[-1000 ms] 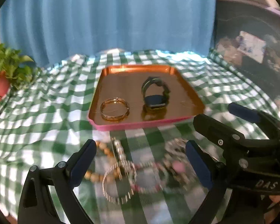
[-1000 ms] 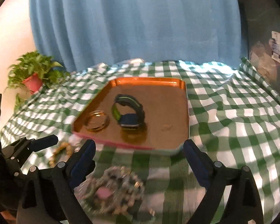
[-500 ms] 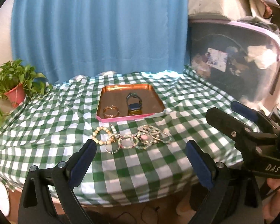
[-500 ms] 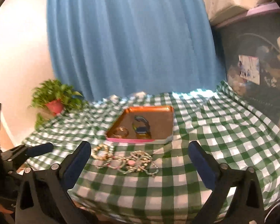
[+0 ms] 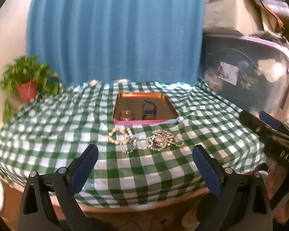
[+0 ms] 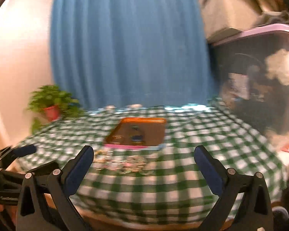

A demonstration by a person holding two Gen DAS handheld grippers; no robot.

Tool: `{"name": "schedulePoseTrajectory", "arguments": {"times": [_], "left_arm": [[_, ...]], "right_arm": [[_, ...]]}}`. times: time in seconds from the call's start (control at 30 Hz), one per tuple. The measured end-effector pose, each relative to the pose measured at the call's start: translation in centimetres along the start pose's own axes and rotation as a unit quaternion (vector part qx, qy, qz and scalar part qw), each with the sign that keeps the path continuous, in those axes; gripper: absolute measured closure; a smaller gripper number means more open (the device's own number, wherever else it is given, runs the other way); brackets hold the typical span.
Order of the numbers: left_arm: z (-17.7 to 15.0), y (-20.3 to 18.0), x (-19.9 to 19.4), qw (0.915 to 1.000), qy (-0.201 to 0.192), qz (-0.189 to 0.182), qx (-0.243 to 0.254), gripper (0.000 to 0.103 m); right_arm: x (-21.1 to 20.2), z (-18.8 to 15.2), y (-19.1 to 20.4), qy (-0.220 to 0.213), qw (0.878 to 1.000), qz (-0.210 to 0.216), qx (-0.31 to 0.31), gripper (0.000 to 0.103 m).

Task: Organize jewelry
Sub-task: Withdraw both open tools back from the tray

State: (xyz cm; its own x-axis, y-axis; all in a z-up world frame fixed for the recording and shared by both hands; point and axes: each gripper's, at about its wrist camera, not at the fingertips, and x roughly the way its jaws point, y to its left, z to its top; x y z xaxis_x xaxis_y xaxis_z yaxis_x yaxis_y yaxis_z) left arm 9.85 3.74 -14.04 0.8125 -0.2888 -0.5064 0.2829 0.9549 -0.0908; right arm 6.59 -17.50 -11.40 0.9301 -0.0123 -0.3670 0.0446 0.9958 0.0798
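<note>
Tools are both standing spread wide with nothing between the pads: left tool [image 5: 144, 165] hovering short of the counter's near edge, right tool [image 6: 143, 165] doing the same off to its right side. Blue pads [image 5: 84, 169] are framing bare checked cloth only.

Counter [image 5: 57, 119] is wearing a green-and-white checked cloth. Loose jewelry pile [image 5: 144, 140] is lying on the cloth well beyond the left tool's tips, just in front of the tray: a pale bead bracelet [image 5: 115, 134] at its left end, a pink-centred piece [image 5: 160, 139] toward the right, rings of chain tangled between.

Copper tray [image 5: 125, 97] with a pink front rim is sitting past the pile. Inside it, a gold bangle [image 5: 126, 115] is lying flat at the left, a watch [image 5: 149, 109] standing on its strap beside it.

Right view is blurring heavily; tray [image 6: 160, 132] and pile [image 6: 125, 162] are readable, details not.

Potted plant [image 5: 27, 80] is standing at far left, blue curtain [image 5: 115, 34] hanging behind, a dark storage bin [image 5: 246, 73] at right.
</note>
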Motion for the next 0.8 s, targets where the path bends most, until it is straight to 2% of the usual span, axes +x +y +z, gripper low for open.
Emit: {"name": "schedulePoseTrajectory", "arguments": {"times": [0.1, 0.2, 0.27, 0.37, 0.47, 0.5, 0.57, 0.67, 0.73, 0.77, 0.8], "left_arm": [[-0.2, 1.4, 1.3, 0.9998, 0.008, -0.010, -0.015, 0.005], [-0.1, 2.1, 1.8, 0.9998, -0.001, -0.016, -0.012, 0.005], [-0.1, 2.6, 2.5, 0.9997, -0.008, -0.017, -0.013, 0.005], [-0.3, 3.3, 4.6, 0.9998, 0.009, -0.012, -0.012, 0.005], [-0.7, 3.9, 7.0, 0.9988, 0.041, -0.025, -0.010, 0.008], [-0.7, 4.2, 7.9, 0.9982, 0.051, -0.031, -0.008, 0.009], [-0.7, 4.4, 9.3, 0.9975, 0.064, -0.030, -0.003, 0.015], [-0.5, 4.6, 11.4, 0.9963, 0.080, -0.030, 0.013, 0.028], [-0.3, 4.7, 13.0, 0.9953, 0.089, -0.027, 0.028, 0.034], [-0.2, 4.8, 13.8, 0.9945, 0.096, -0.028, 0.033, 0.042], [-0.2, 4.9, 14.7, 0.9934, 0.104, -0.034, 0.035, 0.046]], "right_arm": [[1.2, -0.2, -0.9, -0.003, 1.000, -0.005, 0.025, 0.000], [1.8, 0.1, -1.3, -0.011, 0.999, -0.026, 0.031, 0.000], [2.7, 0.3, -1.3, 0.002, 0.999, -0.018, 0.030, 0.000], [5.2, -0.6, -1.2, 0.044, 0.998, 0.033, 0.019, 0.000], [7.6, -2.0, -1.4, 0.084, 0.994, 0.060, 0.020, 0.000], [8.7, -2.6, -1.5, 0.107, 0.991, 0.084, 0.023, 0.000], [10.7, -3.3, -1.6, 0.146, 0.984, 0.102, 0.020, 0.000], [12.8, -3.7, -1.8, 0.175, 0.978, 0.116, -0.001, 0.000], [13.6, -3.3, -1.5, 0.180, 0.977, 0.109, -0.020, 0.000], [14.1, -2.9, -1.2, 0.179, 0.978, 0.105, -0.038, 0.001], [14.4, -2.7, -1.1, 0.174, 0.978, 0.106, -0.052, 0.008]]}}
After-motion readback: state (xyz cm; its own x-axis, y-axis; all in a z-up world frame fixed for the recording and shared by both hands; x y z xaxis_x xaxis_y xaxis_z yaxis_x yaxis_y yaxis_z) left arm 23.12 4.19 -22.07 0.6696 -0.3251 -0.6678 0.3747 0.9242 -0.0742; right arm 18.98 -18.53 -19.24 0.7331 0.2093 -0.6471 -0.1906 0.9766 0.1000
